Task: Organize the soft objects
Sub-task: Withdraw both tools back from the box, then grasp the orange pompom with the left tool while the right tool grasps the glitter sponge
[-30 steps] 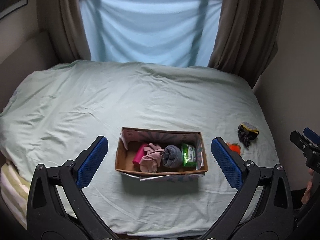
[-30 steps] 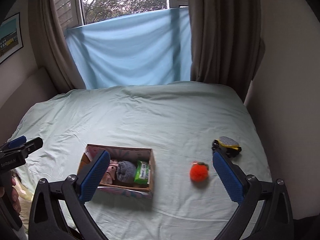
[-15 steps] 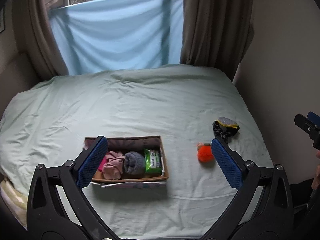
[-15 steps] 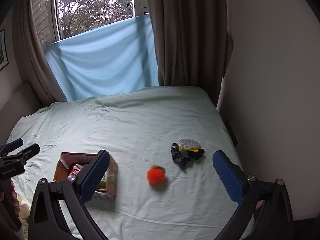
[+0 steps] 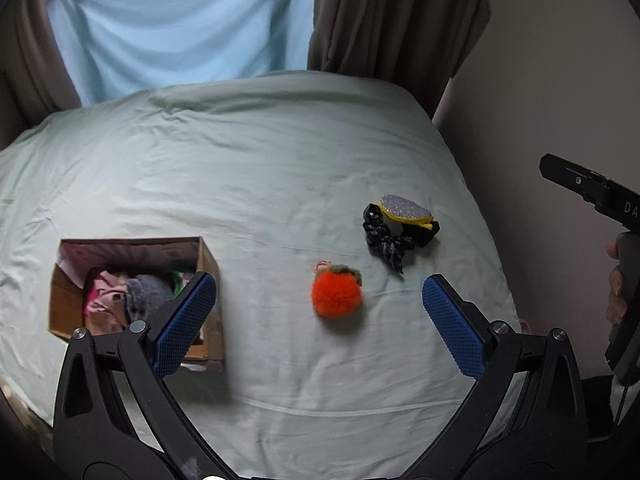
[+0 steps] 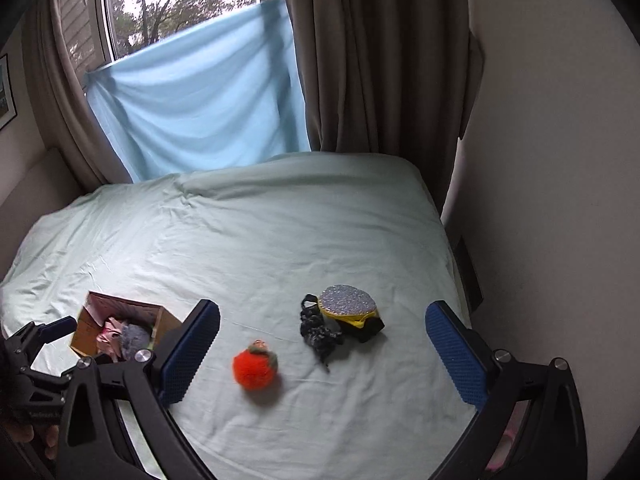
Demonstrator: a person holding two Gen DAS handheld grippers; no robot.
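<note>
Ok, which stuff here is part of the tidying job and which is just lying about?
Job: orange pom-pom; black scrunchie; glittery yellow pouch; cardboard box of soft items.
Lying about: brown curtains; blue cloth over the window; bed sheet.

Brown curtains [image 6: 384, 60] flank a light-blue cloth [image 6: 200, 92] covering the window [image 6: 180, 0]; trees visible outside.

- The left gripper [image 5: 319, 317] is showing black, triangular-cutout arms across the lower frame, with silver screws at the joints.
- Its fingers [image 5: 185, 323] are wearing blue, dotted-texture pads.
- The right gripper [image 6: 323, 351] is looking identical; its black body at the left view's right edge is bearing white lettering.
</note>
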